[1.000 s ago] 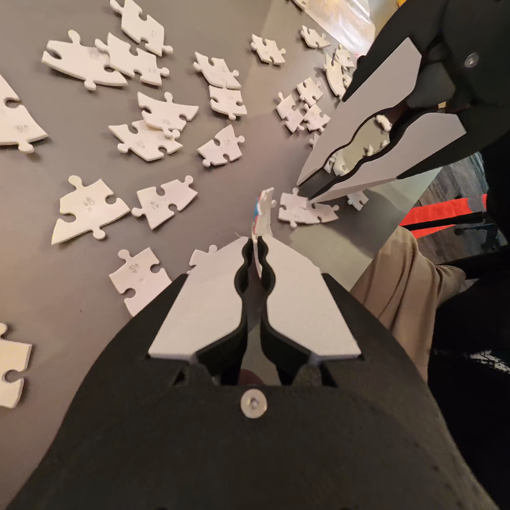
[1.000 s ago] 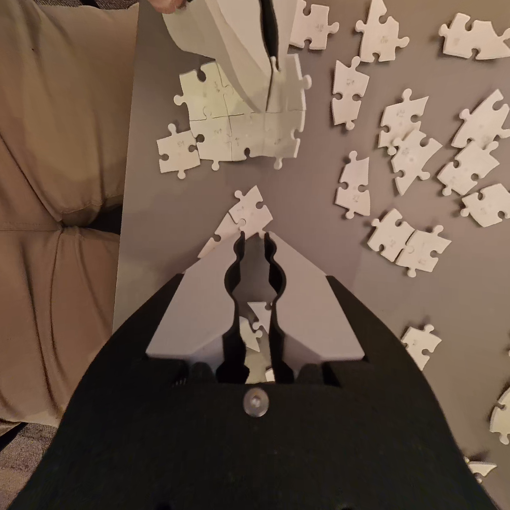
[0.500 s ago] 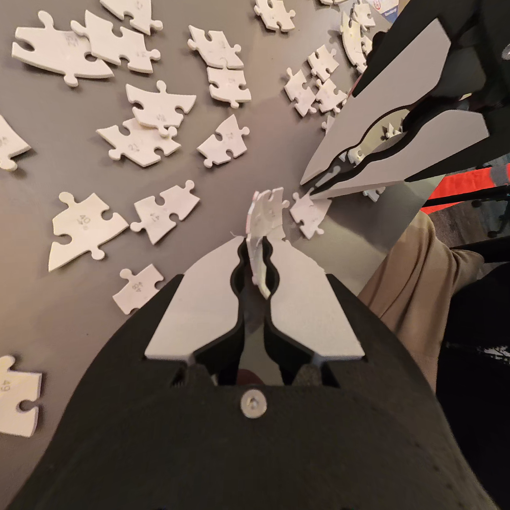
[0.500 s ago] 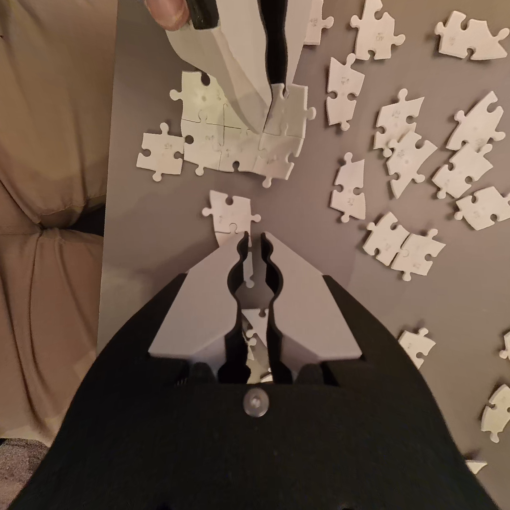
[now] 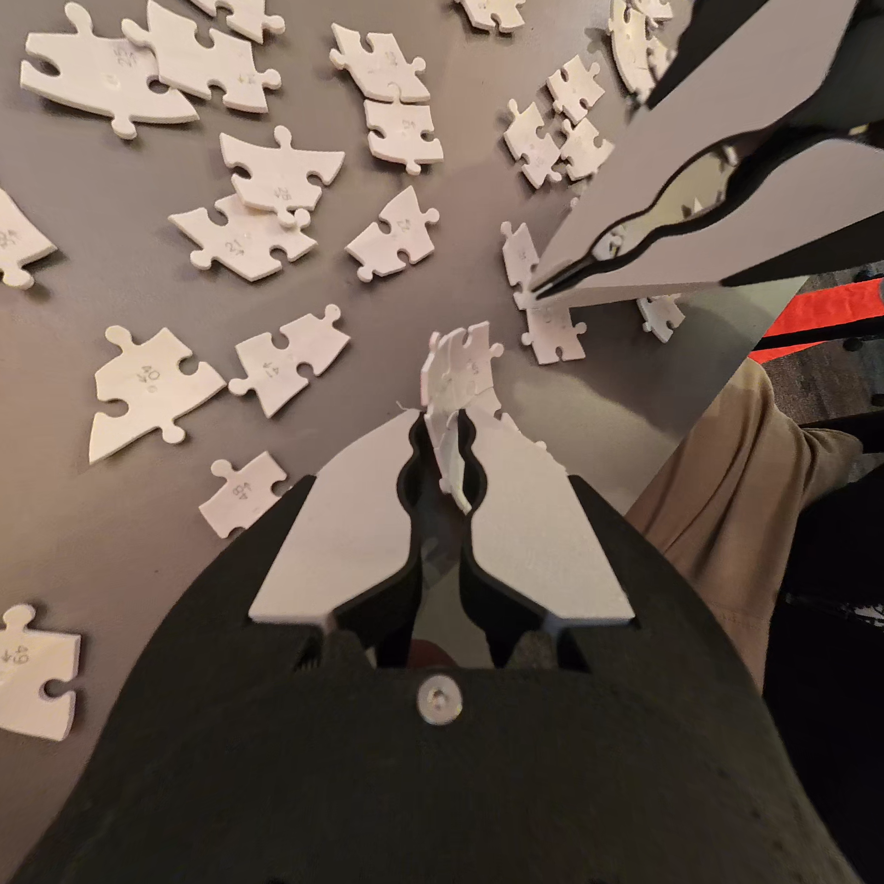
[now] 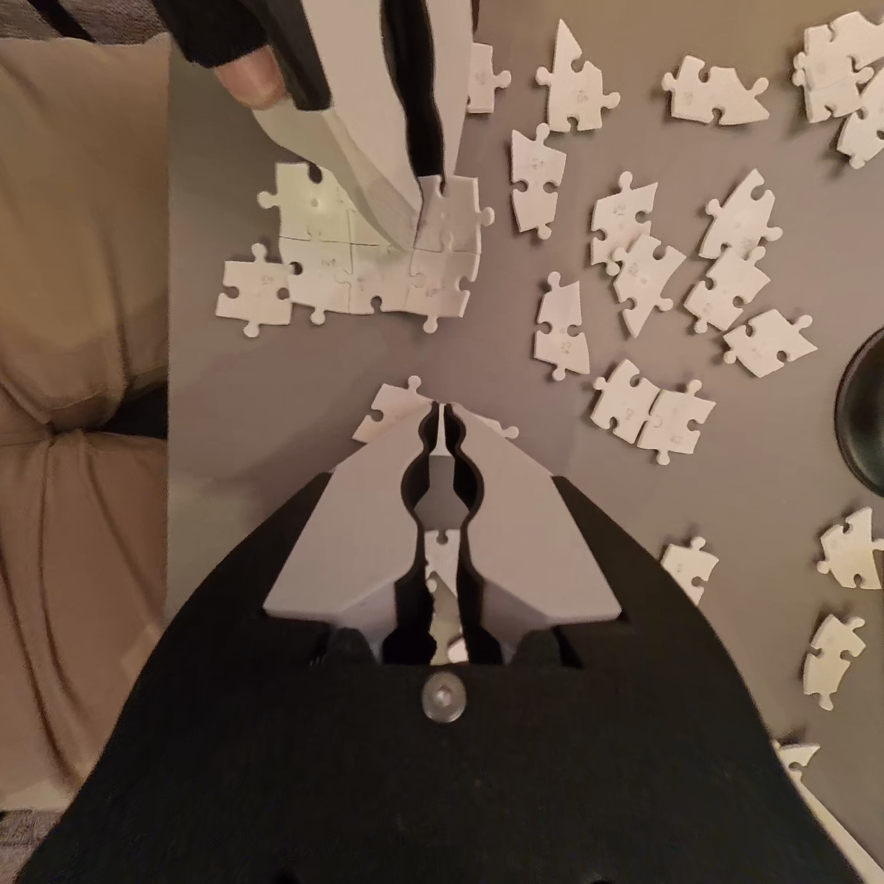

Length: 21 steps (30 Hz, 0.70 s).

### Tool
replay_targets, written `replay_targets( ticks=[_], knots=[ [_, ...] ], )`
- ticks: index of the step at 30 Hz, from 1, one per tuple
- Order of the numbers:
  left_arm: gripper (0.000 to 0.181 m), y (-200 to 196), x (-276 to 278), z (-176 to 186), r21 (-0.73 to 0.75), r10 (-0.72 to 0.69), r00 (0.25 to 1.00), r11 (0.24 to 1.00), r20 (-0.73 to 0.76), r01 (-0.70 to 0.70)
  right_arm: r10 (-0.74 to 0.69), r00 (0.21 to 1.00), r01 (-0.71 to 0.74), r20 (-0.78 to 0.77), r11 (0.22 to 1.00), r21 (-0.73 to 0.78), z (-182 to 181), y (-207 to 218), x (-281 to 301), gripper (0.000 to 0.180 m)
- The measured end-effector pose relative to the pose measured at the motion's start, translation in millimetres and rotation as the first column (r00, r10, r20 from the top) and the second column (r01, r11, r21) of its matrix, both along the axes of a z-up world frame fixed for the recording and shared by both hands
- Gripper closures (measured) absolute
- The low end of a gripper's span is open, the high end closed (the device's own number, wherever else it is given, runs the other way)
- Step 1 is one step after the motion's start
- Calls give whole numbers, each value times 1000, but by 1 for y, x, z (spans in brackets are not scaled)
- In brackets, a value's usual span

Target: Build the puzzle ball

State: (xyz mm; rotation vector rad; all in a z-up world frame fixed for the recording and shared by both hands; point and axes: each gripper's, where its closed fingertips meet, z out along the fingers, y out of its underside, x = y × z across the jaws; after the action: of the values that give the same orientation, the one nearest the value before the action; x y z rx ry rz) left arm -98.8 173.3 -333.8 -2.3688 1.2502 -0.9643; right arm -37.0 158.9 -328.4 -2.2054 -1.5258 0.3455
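Several white puzzle pieces lie back-side up on the grey table (image 5: 143, 526). My left gripper (image 5: 440, 418) is shut on the edge of a joined curved panel of pieces (image 5: 459, 373), seen nearly edge-on. In the right wrist view the panel (image 6: 363, 282) rests low over the table's left edge, with the left gripper (image 6: 428, 191) pinching its top right piece. My right gripper (image 6: 441, 406) is shut on a loose puzzle piece (image 6: 390, 411) at the table surface. It also shows in the left wrist view (image 5: 533, 292), nipping that piece (image 5: 519, 253) just right of the panel.
Loose pieces (image 6: 626, 282) are scattered over the middle and right of the table. A second loose piece (image 5: 550, 335) lies under the right gripper. A person's tan trousers (image 6: 71, 335) press against the table's left edge. A dark round object (image 6: 861, 411) sits at the right. The left gripper's tips are roughly 7 cm from the right gripper's.
The right gripper has moved down onto a loose piece and closed on it. The left gripper has turned the panel so more of its white back shows.
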Motion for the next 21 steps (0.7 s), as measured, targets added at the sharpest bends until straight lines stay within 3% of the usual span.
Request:
replay_targets(
  ticks=[1,7,21],
  knots=[
    [168,0,0,0,0,3,1000,1000,-1,-3,15,1000,-15,-5,1000,-14,3,-4,1,180],
    [168,1,-1,-1,-4,6,1000,1000,-1,-6,93,995,-88,31,987,-133,-10,-31,7,180],
    [167,-1,3,-3,-2,1,1000,1000,-11,-1,-17,998,9,-62,993,-117,-11,-14,-15,180]
  ],
)
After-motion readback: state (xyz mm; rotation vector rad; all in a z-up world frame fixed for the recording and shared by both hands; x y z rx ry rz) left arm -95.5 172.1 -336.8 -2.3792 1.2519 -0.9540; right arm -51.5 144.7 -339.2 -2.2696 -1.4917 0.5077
